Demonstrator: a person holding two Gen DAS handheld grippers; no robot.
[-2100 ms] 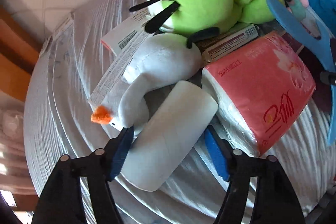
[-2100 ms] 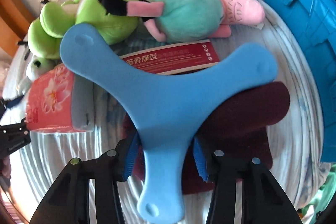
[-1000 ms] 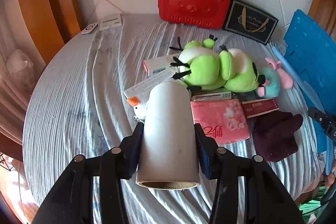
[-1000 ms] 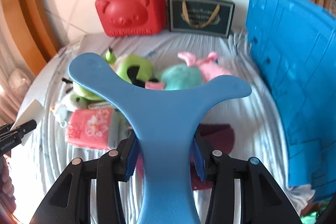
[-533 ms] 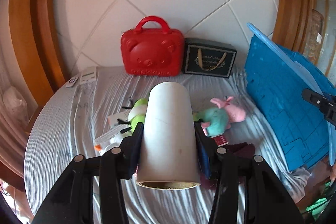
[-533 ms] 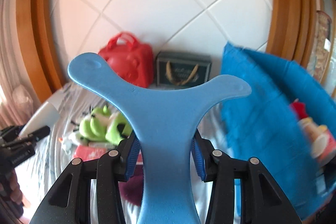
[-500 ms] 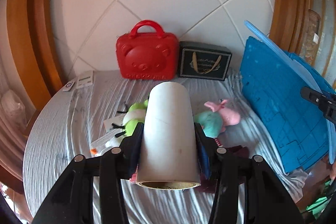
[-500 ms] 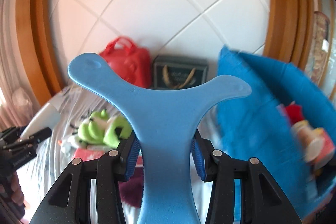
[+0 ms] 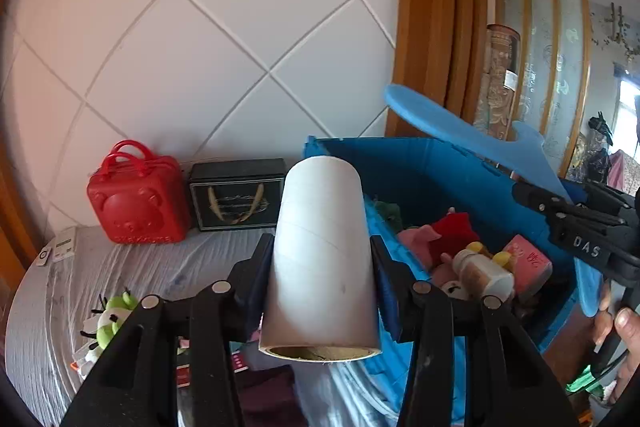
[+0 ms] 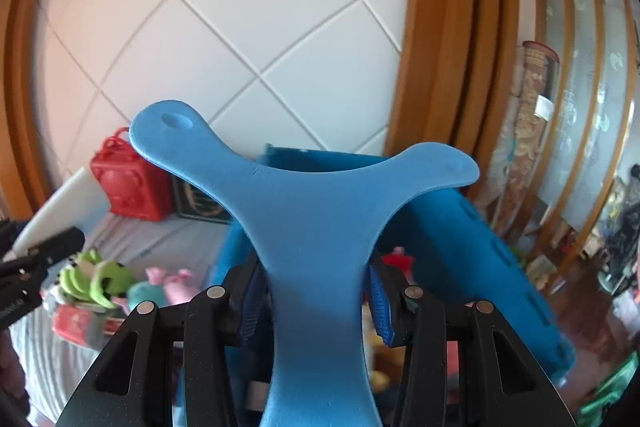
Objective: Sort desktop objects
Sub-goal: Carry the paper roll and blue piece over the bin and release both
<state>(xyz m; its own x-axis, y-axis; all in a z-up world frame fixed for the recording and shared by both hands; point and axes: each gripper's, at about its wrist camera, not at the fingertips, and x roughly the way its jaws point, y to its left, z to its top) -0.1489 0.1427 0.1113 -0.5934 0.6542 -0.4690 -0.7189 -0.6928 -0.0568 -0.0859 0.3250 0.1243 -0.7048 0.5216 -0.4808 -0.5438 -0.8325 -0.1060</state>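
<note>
My left gripper (image 9: 322, 291) is shut on a white cardboard tube (image 9: 322, 247) and holds it in the air, near the left rim of a blue plastic bin (image 9: 440, 163). My right gripper (image 10: 316, 287) is shut on a blue three-armed foam boomerang (image 10: 312, 203), held high over the same bin (image 10: 460, 247). The boomerang (image 9: 464, 135) and the right gripper also show at the right of the left wrist view. The bin holds several toys, a bottle (image 9: 486, 273) and a pink packet (image 9: 528, 263).
A round table with a striped grey cloth (image 9: 52, 307) carries a red bear case (image 9: 138, 199), a black gift box (image 9: 236, 199), green plush toys (image 9: 110, 315), a pink tissue pack (image 10: 76, 321) and a dark red cloth (image 9: 268, 395). A tiled wall stands behind.
Both grippers have swung right from the table toward the blue bin, still holding the tube and the boomerang. The bin's inside has come into view.
</note>
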